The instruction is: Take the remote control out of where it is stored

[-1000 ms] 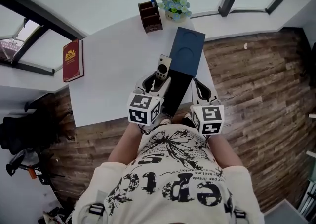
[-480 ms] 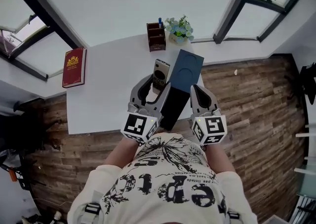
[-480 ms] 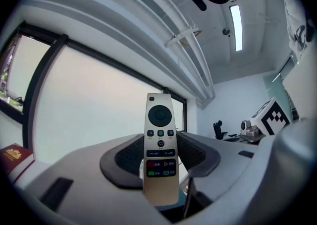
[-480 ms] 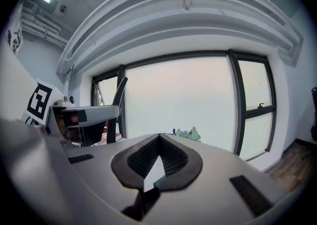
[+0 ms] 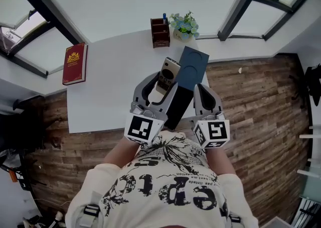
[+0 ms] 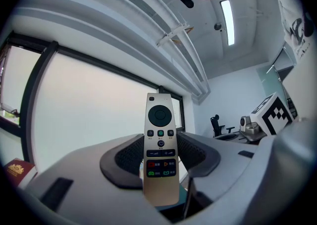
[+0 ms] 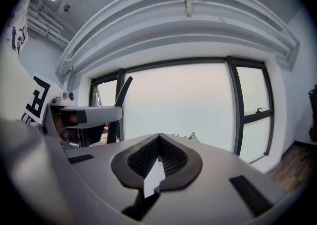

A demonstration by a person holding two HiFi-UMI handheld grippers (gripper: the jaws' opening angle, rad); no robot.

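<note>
Left gripper [image 5: 159, 83] [image 6: 161, 142]: fingers set wide and closed on the lower half of a slim gold remote control with black buttons [image 5: 167, 73] [image 6: 160, 144], pads pressing on its two long edges; the remote control's button face is turned towards the person and its far end projects well beyond the fingertips; in the left gripper view it stands upright against the window and ceiling; in the head view it sits at the left edge of a long rectangular box, dark blue at the far end and black at the near end [image 5: 192, 66], which lies on the white table [image 5: 105, 91] with its near end at the table's near edge. Right gripper [image 5: 200, 88] [image 7: 158, 136]: jaws brought together at the tips, nothing identifiable between them; positioned just right of the box's black near end. Also on the table: a red hardback book [image 5: 74, 64] at the far left; a brown wooden pen holder [image 5: 160, 32] at the far edge, and just right of it a small pot of pale flowers [image 5: 184, 25]. Brown wood-plank floor [image 5: 251, 96] to the right of the table.
</note>
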